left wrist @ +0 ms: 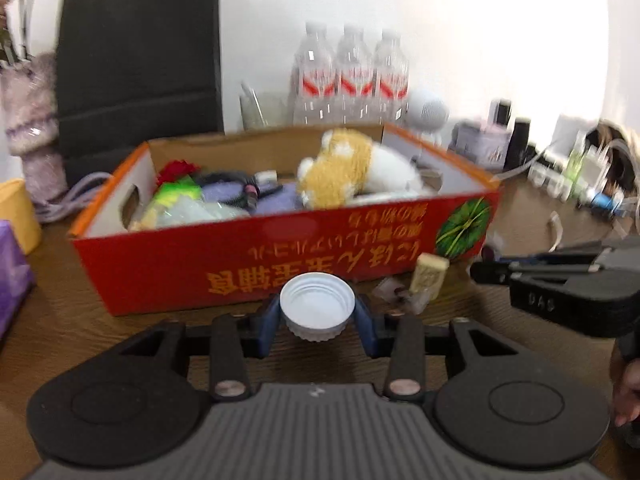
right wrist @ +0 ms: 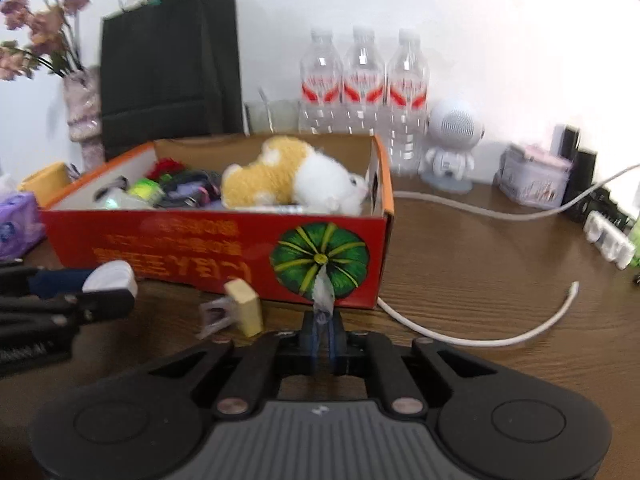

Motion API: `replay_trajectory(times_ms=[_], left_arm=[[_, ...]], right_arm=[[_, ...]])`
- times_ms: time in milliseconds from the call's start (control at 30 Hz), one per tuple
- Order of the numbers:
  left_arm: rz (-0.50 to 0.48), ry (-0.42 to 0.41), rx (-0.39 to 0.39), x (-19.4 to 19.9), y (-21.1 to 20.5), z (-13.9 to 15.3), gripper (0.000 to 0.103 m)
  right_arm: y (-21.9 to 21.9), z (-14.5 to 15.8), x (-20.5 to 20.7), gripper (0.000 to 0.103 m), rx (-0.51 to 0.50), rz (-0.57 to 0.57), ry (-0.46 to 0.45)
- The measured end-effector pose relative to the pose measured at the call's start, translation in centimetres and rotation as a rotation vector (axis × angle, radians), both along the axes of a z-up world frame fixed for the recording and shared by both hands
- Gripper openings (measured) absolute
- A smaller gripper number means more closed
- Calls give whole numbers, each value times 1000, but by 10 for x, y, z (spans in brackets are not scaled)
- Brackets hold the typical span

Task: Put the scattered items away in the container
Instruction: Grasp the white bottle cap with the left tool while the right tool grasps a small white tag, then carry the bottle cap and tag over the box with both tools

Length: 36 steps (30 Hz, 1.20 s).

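My left gripper pinches a ribbed white plastic bottle cap; its smooth round wall could squirt free. My right gripper clamps thin crinkly clear wrapper, which may slide out before the red cardboard box ahead on the worktop.

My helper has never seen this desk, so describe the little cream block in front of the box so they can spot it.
Find the red cardboard box on the wooden table. By its front wall, left of the green pumpkin picture, stands the cream block. Beside it lies a clear plastic clip; the block alone is opaque and rectangular.
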<state>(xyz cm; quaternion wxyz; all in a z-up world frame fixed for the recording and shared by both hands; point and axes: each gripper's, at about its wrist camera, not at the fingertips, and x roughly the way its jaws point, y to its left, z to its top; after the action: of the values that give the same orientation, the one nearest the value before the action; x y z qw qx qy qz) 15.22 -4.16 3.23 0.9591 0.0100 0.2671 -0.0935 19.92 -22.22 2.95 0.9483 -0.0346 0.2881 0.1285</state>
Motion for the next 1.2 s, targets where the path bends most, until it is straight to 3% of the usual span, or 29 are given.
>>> replay_trajectory(times_ms=[133,300,433,567,767,967,1200], left_arm=[[53,-91,-37,-55,9,17,41],[60,-237,5,-129,7,31,41],[53,-254,-102,-169,18,36,41],[23,-213,-70,-179,14,34,41],[25,-210,-47,-197,12,34,41],[58,-167,-67,-193,18,33,41],[81,-202,-58,-193,24,39,41]], right_arm=[[1,20,-54,5,57,-15,-81],[-1,25,-123,5,149,20,-166],[8,34,-169,5,119,40,-220],[15,41,-209,5,88,65,-278],[13,50,-235,5,98,42,-303],[9,48,-238,5,111,38,-290],[5,43,-236,5,129,28,-281]])
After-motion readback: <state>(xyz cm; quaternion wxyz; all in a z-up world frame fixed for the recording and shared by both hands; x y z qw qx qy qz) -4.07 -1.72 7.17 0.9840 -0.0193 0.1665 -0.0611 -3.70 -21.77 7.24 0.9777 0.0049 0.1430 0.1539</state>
